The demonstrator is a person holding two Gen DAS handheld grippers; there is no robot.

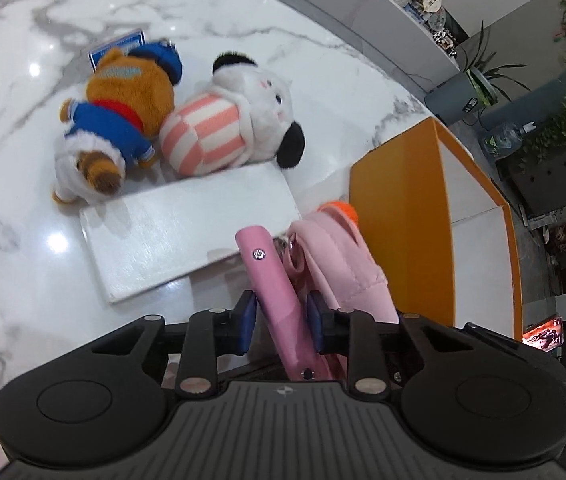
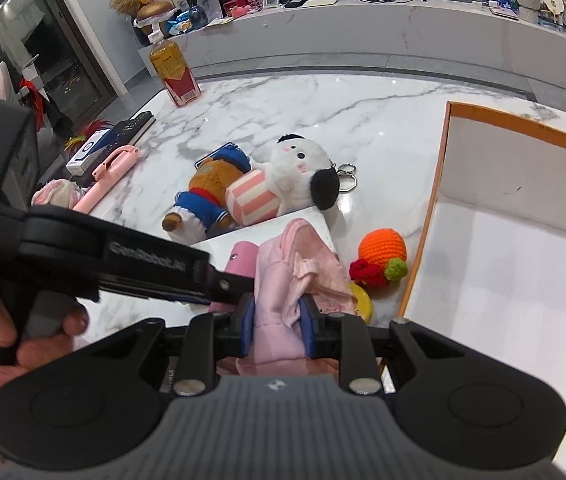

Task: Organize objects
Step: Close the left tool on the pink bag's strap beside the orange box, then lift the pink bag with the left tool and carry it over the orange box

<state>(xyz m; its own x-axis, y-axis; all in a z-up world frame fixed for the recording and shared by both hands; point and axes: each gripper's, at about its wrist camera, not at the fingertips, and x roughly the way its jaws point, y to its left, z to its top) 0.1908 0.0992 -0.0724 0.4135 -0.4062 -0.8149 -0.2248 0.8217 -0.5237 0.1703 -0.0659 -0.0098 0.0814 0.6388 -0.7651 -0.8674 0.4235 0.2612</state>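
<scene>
While a brown plush bear point(image 1: 119, 120) in a blue knit top lies left on the glossy veined marble table point(image 1: 23, 240), a fluffy white dog point(image 1: 251, 116) with a striped pink pouch touches it. Below, a flat white board point(image 1: 171, 236) rests. The left gripper point(image 1: 281, 320) clamps a smooth pink strap point(image 1: 271, 280); the right gripper point(image 2: 277, 320) pinches the soft quilted pink bag point(image 2: 279, 280). Rightward sit a crocheted orange ball point(image 2: 383, 248) and the rigid orange-rimmed box point(image 2: 523, 240).
</scene>
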